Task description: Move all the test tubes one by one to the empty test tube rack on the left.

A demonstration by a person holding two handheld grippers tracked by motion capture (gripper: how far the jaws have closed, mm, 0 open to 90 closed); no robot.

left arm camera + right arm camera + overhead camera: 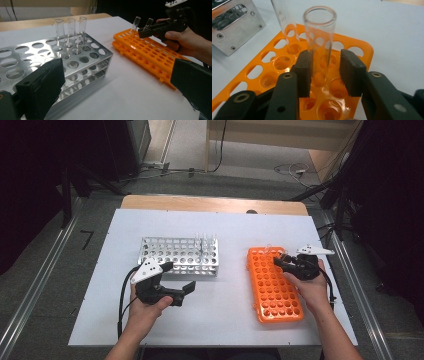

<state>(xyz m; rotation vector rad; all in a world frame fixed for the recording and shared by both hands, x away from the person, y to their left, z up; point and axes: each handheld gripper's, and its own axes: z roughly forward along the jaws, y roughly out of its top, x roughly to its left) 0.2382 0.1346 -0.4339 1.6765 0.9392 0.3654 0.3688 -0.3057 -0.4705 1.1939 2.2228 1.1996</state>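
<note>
**Square up on the tube before you pinch**

Start from the counter (225, 320): keep your right forearm low over it so the hand stays steady. The orange rack (277, 295) lies loose on that surface, so lift straight along the tube's own line or the rack will likely come up with it.

Your right claw (324, 58) stands narrow around the nearer glass tube (319, 37), which sits upright in a hole at the far end of the orange rack. One pad is at the glass and the other is just apart from it, so nothing is gripped yet. Centre the tube between the pads, then close gently, since thin glass probably slips or cracks under a skewed squeeze. Mind the second tube (284, 20), which leans in a hole just beyond.

Your left claw (179, 276) hangs wide and empty near the front of the metal rack (170, 255); it could pin the orange rack if it shifts.

Count:
- one counter
- two racks, one metal and one orange
- two claws
- five tubes: three in the metal rack (71, 32), two in the orange one
</note>
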